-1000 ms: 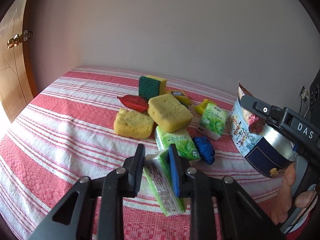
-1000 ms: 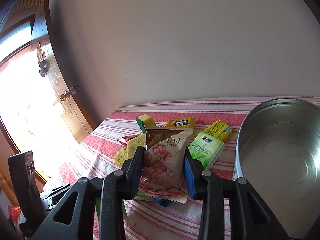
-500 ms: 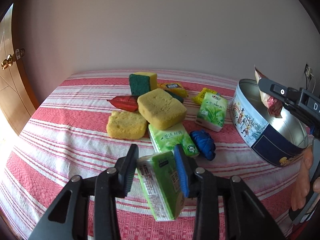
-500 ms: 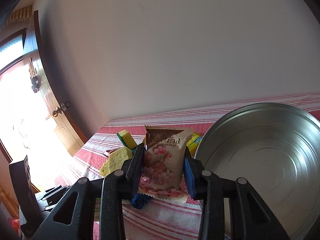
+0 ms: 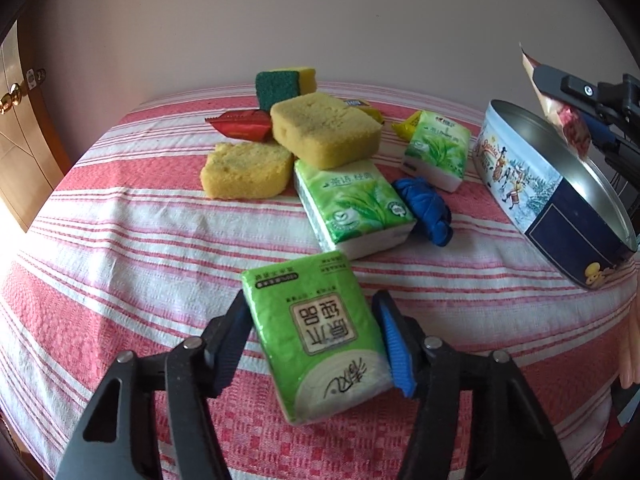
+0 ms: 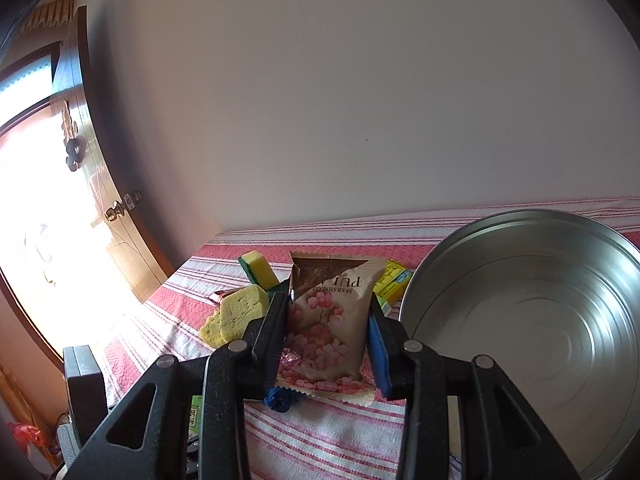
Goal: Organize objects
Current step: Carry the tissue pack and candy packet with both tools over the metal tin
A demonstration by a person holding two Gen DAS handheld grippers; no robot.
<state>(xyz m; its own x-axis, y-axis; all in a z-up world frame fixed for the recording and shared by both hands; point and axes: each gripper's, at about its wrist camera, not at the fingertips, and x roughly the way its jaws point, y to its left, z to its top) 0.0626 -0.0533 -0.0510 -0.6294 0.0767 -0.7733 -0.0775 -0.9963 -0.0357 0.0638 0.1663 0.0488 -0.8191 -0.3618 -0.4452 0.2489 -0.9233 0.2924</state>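
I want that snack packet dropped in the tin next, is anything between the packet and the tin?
Nothing visible. The right gripper holds the snack packet beside the tin's open mouth, and the tin looks empty inside.

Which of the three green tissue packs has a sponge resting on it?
The middle tissue pack, beside the blue bundle: the big yellow sponge overlaps its far end.

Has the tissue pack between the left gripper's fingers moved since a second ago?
Yes. The tissue pack has turned from edge-on to label-up and sunk onto the striped tablecloth, as the left gripper jaws have just been opening.
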